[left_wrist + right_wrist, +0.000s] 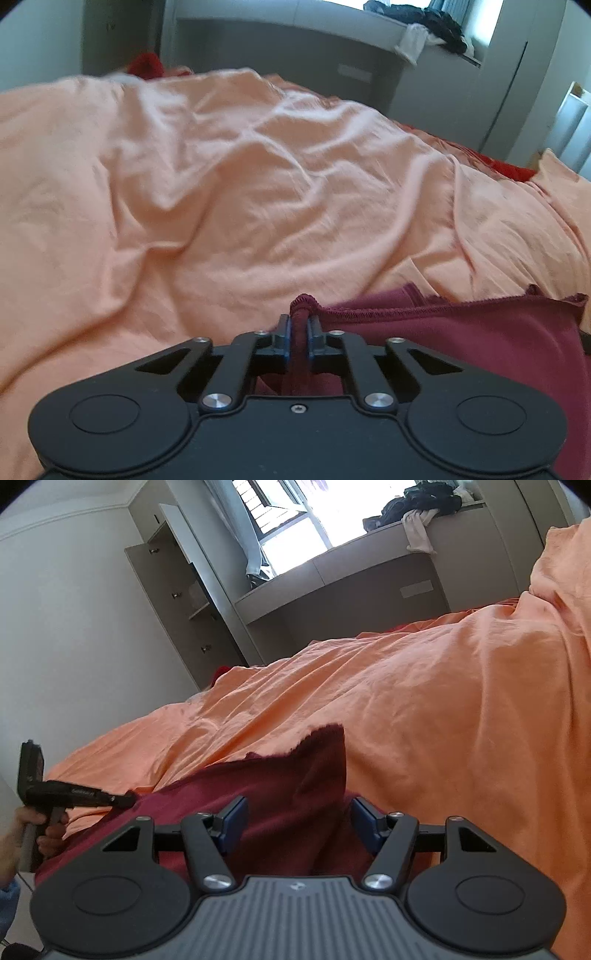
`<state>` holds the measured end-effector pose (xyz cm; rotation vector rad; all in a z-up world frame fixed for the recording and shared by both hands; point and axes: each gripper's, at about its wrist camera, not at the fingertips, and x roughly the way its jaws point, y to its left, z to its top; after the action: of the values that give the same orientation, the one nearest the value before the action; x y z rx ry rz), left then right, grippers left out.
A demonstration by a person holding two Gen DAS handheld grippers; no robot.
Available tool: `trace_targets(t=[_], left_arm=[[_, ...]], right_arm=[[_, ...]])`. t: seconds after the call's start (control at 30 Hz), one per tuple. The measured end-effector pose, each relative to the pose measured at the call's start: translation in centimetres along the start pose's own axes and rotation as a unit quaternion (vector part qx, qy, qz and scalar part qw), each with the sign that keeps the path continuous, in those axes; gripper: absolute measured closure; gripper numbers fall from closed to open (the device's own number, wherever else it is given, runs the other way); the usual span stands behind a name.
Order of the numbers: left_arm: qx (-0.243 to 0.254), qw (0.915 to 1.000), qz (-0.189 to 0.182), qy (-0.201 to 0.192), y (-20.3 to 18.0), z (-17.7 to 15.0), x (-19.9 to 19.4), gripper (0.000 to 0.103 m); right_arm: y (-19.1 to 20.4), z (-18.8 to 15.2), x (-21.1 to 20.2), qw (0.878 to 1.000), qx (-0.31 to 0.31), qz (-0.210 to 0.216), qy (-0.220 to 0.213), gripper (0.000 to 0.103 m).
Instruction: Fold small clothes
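Observation:
A dark red garment (pixel 461 339) lies on the orange bed sheet (pixel 221 184) at the near edge. My left gripper (pixel 300 325) is shut on the garment's stitched hem, which bunches up between the fingers. In the right wrist view the same garment (pixel 295 775) rises in a peak between the open fingers of my right gripper (pixel 299 823). The fingers stand apart on either side of the cloth and do not clamp it. The left gripper (pixel 125 799) shows at the far left of the right wrist view, pinching the garment's edge.
The orange sheet (pixel 406 701) is wrinkled and covers the whole bed. A grey desk and window ledge (pixel 332 576) stand behind the bed, with dark clothes (pixel 424 498) piled on the ledge. A cabinet (pixel 173 602) stands at the left wall.

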<state>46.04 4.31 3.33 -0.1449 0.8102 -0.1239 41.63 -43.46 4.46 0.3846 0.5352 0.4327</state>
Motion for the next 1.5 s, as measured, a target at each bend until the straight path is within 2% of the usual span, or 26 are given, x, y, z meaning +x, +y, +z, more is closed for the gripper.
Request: trace_targets(t=[0.03, 0.1, 0.17, 0.23, 0.37, 0.47, 0.57, 0.63, 0.67, 0.73, 0.77, 0.8, 0.83, 0.93, 0.97, 1.0, 1.03, 1.1, 1.17, 1.3, 1.43, 1.5], left_arm=[[-0.001, 1.0000, 0.007, -0.006, -0.2, 0.0, 0.0, 0.096], [-0.002, 0.9997, 0.019, -0.012, -0.7, 0.2, 0.3, 0.096], [0.002, 0.9993, 0.031, -0.020, -1.3, 0.2, 0.5, 0.096], [-0.003, 0.9985, 0.037, -0.040, -1.8, 0.3, 0.1, 0.097], [-0.005, 0.9963, 0.037, -0.078, -2.2, 0.4, -1.1, 0.097], [-0.001, 0.9968, 0.045, -0.065, -2.9, 0.4, -0.1, 0.097], [-0.019, 0.9969, 0.057, -0.051, -3.1, 0.0, 1.1, 0.095], [-0.041, 0.9969, 0.054, -0.041, -2.6, -0.1, 1.4, 0.083], [-0.046, 0.9968, 0.054, -0.037, -2.4, -0.2, 1.3, 0.079], [-0.051, 0.9959, 0.060, -0.045, -2.0, -0.3, 0.4, 0.062], [-0.049, 0.9959, 0.059, -0.048, -1.7, -0.4, -0.3, 0.055], [-0.047, 0.9957, 0.059, -0.053, -1.6, -0.4, -1.1, 0.041], [-0.049, 0.9952, 0.061, -0.059, -1.4, -0.5, -1.8, 0.030], [-0.042, 0.9930, 0.063, -0.090, -1.3, -1.4, -5.0, 0.019], [-0.037, 0.9925, 0.064, -0.097, -1.3, -1.7, -5.9, 0.017], [-0.032, 0.9913, 0.065, -0.110, -1.4, -2.4, -7.1, 0.010], [-0.030, 0.9901, 0.065, -0.121, -1.5, -3.0, -8.1, 0.003], [-0.028, 0.9876, 0.063, -0.141, -1.5, -4.4, -10.3, 0.001], [-0.028, 0.9860, 0.061, -0.153, -1.5, -6.1, -12.4, 0.001], [-0.050, 0.9817, 0.073, -0.169, -1.1, -10.3, -15.6, 0.001], [-0.094, 0.9784, 0.062, -0.173, -0.6, -14.5, -16.7, 0.001], [-0.125, 0.9736, 0.057, -0.182, -0.6, -16.4, -16.6, 0.001]], right_arm=[[0.1, -0.2, -0.3, 1.000, -0.002, -0.001, -0.001, 0.042], [0.1, -0.6, -0.7, 1.000, 0.000, -0.002, 0.001, 0.083], [0.3, -1.1, -0.8, 1.000, 0.007, -0.002, 0.001, 0.096], [0.8, -1.6, -1.5, 1.000, 0.003, -0.009, -0.011, 0.098], [1.2, -2.3, -5.2, 0.997, 0.020, -0.025, -0.066, 0.099], [1.4, -3.2, -5.6, 0.998, 0.011, -0.046, -0.050, 0.099], [1.2, -3.5, -4.6, 0.998, 0.026, -0.051, -0.035, 0.098], [1.5, -3.3, -4.6, 0.997, 0.027, -0.056, -0.039, 0.094], [1.8, -3.3, -4.8, 0.997, 0.019, -0.062, -0.045, 0.089], [2.5, -3.6, -5.0, 0.996, 0.003, -0.071, -0.053, 0.082], [2.7, -3.6, -4.9, 0.996, -0.002, -0.073, -0.056, 0.070], [2.9, -3.6, -5.0, 0.995, -0.005, -0.075, -0.059, 0.059], [3.0, -3.5, -4.8, 0.995, -0.008, -0.080, -0.062, 0.057], [3.7, -2.8, -4.0, 0.992, -0.037, -0.102, -0.070, 0.041], [4.0, -2.4, -3.4, 0.989, -0.053, -0.115, -0.070, 0.029], [4.2, -2.0, -2.6, 0.986, -0.070, -0.134, -0.067, 0.023], [4.4, -1.9, -1.8, 0.982, -0.082, -0.159, -0.063, 0.022], [4.1, -1.6, -0.1, 0.972, -0.088, -0.210, -0.052, 0.016], [3.2, -1.6, 0.9, 0.967, -0.066, -0.241, -0.042, 0.014], [3.5, -2.5, -0.8, 0.955, -0.037, -0.282, -0.078, 0.003], [7.2, -4.1, -4.3, 0.947, -0.082, -0.279, -0.135, 0.000], [9.4, -5.0, -5.8, 0.947, -0.105, -0.260, -0.159, 0.000]])
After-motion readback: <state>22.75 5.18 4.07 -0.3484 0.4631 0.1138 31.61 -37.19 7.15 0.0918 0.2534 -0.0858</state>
